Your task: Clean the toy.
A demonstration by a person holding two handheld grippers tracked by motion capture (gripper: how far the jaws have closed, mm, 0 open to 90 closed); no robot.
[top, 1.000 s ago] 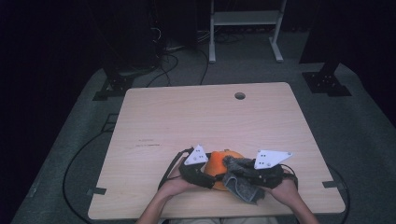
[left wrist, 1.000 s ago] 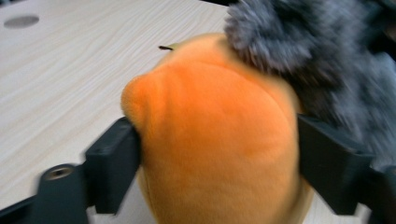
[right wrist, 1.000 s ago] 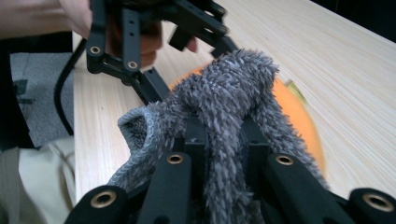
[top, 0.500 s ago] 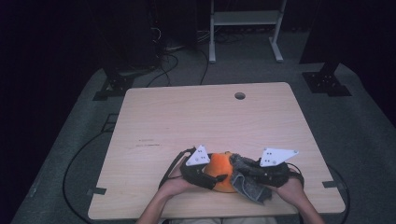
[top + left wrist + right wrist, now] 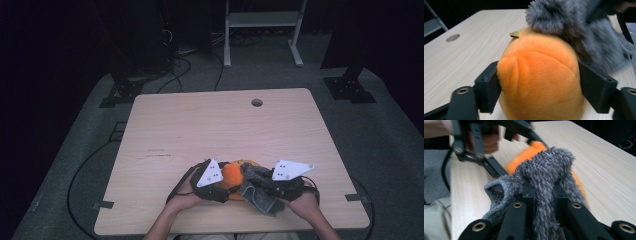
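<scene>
An orange plush toy (image 5: 232, 175) sits near the table's front edge, between my two grippers. My left gripper (image 5: 539, 82) is shut on the orange plush toy (image 5: 539, 80), its black jaws pressing both sides. A grey fuzzy cloth (image 5: 255, 187) drapes against the toy's right side. My right gripper (image 5: 542, 195) is shut on the grey fuzzy cloth (image 5: 544, 170), which bunches up between its jaws. In the right gripper view the orange plush toy (image 5: 529, 152) lies just behind the cloth. The grey fuzzy cloth (image 5: 579, 27) rests on the toy's top in the left gripper view.
The light wooden table (image 5: 220, 125) has a round cable hole (image 5: 257, 102) near its far edge. Black cables (image 5: 80, 175) trail on the grey floor at the left. A white metal stand (image 5: 260, 25) is beyond the table.
My right gripper has pulled the grey cloth slightly right and toward the person. The left gripper keeps hold of the orange toy in about the same place.
</scene>
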